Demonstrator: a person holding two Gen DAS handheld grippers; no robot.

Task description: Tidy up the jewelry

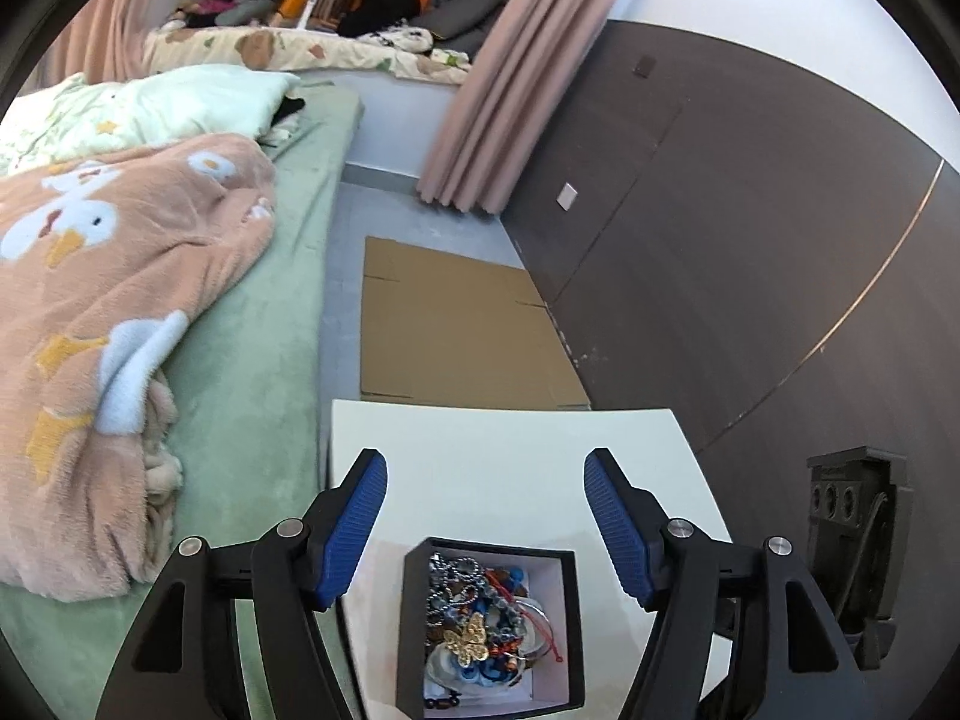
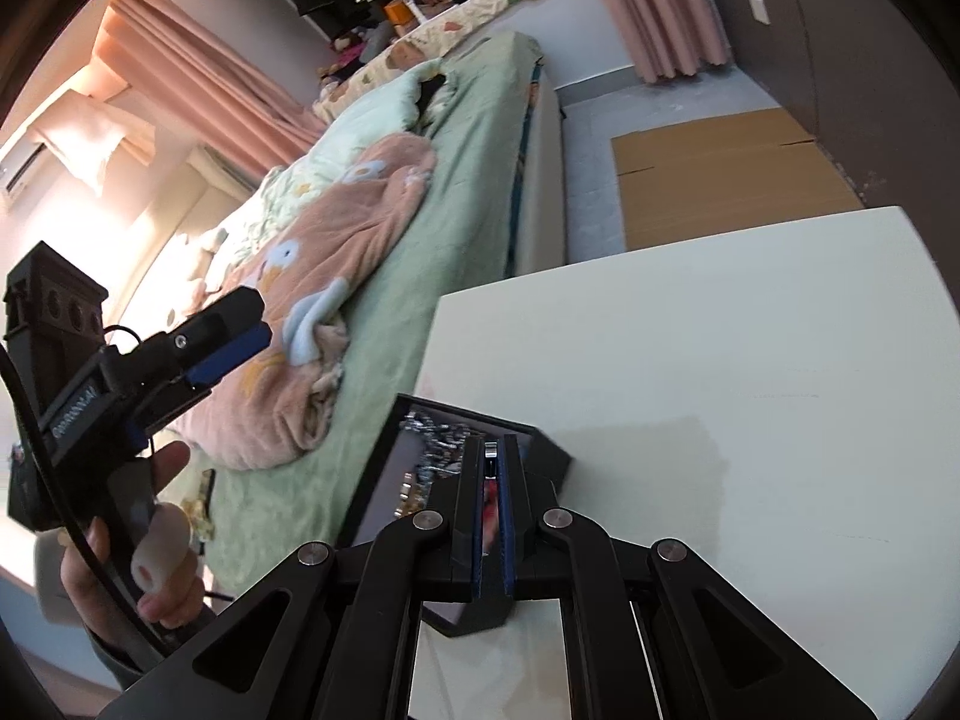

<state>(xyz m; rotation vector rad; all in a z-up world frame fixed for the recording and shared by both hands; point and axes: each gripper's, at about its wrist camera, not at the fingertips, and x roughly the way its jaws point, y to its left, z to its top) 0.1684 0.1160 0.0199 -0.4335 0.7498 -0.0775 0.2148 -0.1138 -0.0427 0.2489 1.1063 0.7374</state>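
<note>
The black box (image 1: 491, 630) of jewelry sits right under my left claw (image 1: 486, 516), low between its two blue pads, its open mouth facing up at me. Inside lies a tangle: silver bead chain, blue and orange bits, and a gold butterfly piece (image 1: 467, 641) lying on top near the middle. My left claw is released, jaws spread wide, nothing between the pads, and neither pad is touching the box; it hovers above the box, tilted downward.

From my right claw (image 2: 495, 516) the same box (image 2: 420, 468) lies just ahead and a little to the left of the tips, partly hidden behind my fingers. That claw is clenched, pads nearly together, with something reddish showing in the narrow slit between them; I cannot tell what it is. It too angles down over the box.

The box rests on a white table (image 1: 510, 456), near the edge closest to me. Off to my left side my hand (image 2: 150, 546) grips the left tool's handle over the bed.

Past the table: a flattened cardboard sheet (image 1: 456, 330) on the grey floor, a dark brown panelled wall (image 1: 750, 240) to the right, a bed with a green sheet (image 1: 258, 360) and a peach duck-print blanket (image 1: 108, 312) to the left, and pink curtains (image 1: 510, 72) farther back.
</note>
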